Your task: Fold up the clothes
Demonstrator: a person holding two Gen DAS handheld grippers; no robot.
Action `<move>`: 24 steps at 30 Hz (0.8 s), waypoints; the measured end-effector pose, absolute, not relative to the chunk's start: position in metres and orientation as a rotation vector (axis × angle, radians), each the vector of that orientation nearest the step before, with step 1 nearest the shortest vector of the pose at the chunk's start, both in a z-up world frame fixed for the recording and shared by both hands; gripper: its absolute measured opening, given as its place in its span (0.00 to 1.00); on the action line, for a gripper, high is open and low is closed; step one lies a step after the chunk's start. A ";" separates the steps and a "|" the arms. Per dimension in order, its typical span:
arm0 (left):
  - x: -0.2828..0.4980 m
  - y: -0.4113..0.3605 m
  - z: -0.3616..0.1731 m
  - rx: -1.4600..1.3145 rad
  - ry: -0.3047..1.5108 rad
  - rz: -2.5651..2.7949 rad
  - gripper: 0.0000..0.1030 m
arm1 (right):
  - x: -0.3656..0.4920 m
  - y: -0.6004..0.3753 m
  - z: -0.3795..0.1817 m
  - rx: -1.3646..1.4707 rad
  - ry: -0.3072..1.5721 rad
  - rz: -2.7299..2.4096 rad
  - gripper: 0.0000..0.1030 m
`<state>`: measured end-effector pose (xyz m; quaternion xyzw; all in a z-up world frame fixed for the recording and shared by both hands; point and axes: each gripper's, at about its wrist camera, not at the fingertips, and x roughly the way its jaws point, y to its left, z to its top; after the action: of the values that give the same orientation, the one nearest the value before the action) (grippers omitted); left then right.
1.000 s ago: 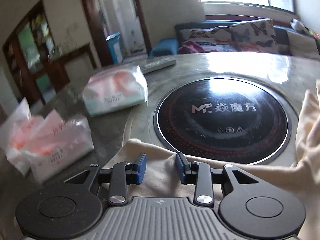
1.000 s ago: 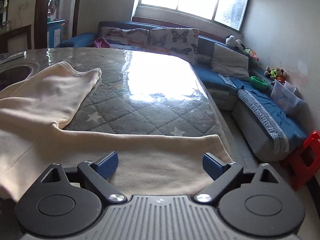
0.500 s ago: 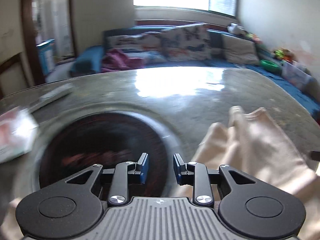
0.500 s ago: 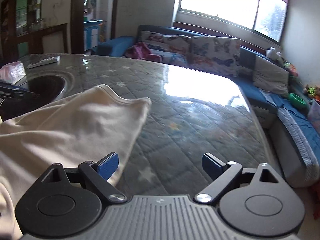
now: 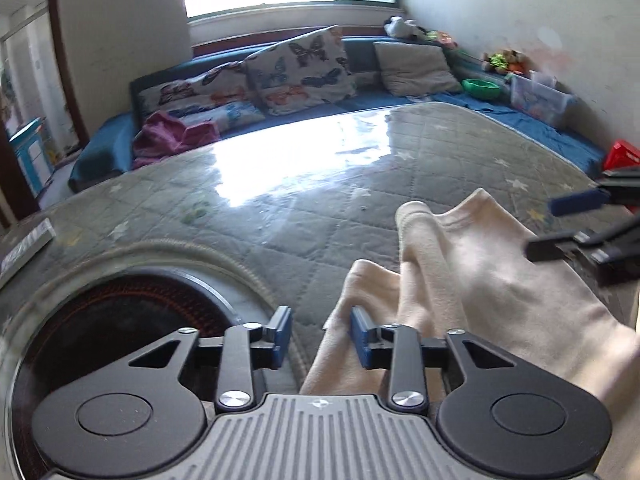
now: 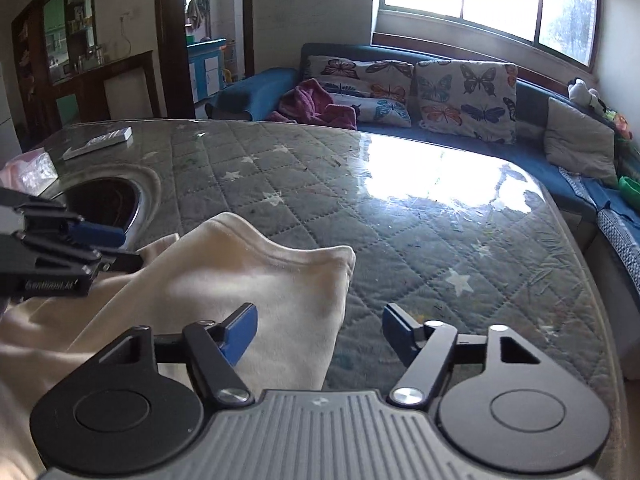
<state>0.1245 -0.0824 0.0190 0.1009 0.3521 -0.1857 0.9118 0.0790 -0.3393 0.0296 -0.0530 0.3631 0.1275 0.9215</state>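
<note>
A cream garment (image 5: 488, 288) lies bunched on the quilted grey table (image 5: 280, 216), its folded corner pointing toward the sofa. My left gripper (image 5: 320, 336) hovers at the garment's left edge. Its jaws are closing, with a strip of cloth edge between them beside the right pad, and the pads do not press on it. In the right wrist view the garment (image 6: 248, 280) fills the lower left. My right gripper (image 6: 318, 332) straddles its right edge, jaws closing, nothing pinched. Each gripper shows in the other's view: the right gripper (image 5: 560, 224) and the left gripper (image 6: 116, 246).
A round black cooktop (image 5: 120, 320) is set into the table at the left. A remote control (image 6: 100, 142) and a tissue pack (image 6: 28, 168) lie beyond it. A blue sofa (image 6: 440, 128) with butterfly cushions runs behind the table. The table's rounded edge (image 6: 592, 280) drops off at the right.
The left gripper swung right from over the cooktop to the garment's edge and its jaws narrowed. The right gripper moved left and its jaws narrowed. The garment went from spread flat to bunched.
</note>
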 end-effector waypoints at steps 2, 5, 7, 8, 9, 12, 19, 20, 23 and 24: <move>0.124 -0.083 0.019 0.204 0.722 -0.399 0.09 | 0.087 -0.337 0.026 -0.100 0.750 0.263 0.54; 0.122 -0.083 0.020 0.212 0.699 -0.389 0.03 | 0.096 -0.333 0.020 -0.097 0.766 0.264 0.43; 0.123 -0.080 0.022 0.210 0.680 -0.354 0.02 | 0.099 -0.331 0.017 -0.104 0.767 0.257 0.36; 0.124 -0.077 0.022 0.206 0.674 -0.333 0.02 | 0.101 -0.331 0.015 -0.108 0.767 0.254 0.31; 0.125 -0.073 0.023 0.202 0.670 -0.310 0.02 | 0.102 -0.330 0.013 -0.111 0.768 0.251 0.31; 0.130 -0.062 0.024 0.192 0.660 -0.239 0.02 | 0.100 -0.330 0.013 -0.126 0.760 0.231 0.27; 0.145 -0.027 0.023 0.132 0.673 -0.097 0.02 | 0.098 -0.342 0.014 -0.172 0.760 0.120 0.27; 0.147 -0.023 0.023 0.115 0.681 -0.090 0.02 | 0.097 -0.342 0.015 -0.181 0.757 0.111 0.27; 0.149 -0.013 0.025 0.068 0.687 -0.073 0.04 | 0.095 -0.341 0.018 -0.197 0.739 0.101 0.27; 0.147 -0.013 0.027 0.055 0.682 -0.081 0.04 | 0.094 -0.340 0.019 -0.196 0.729 0.109 0.28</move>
<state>0.1475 -0.0131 0.0269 0.0269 0.3343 -0.0396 0.9413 0.0943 -0.3401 0.0192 -0.0954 0.3559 0.0531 0.9281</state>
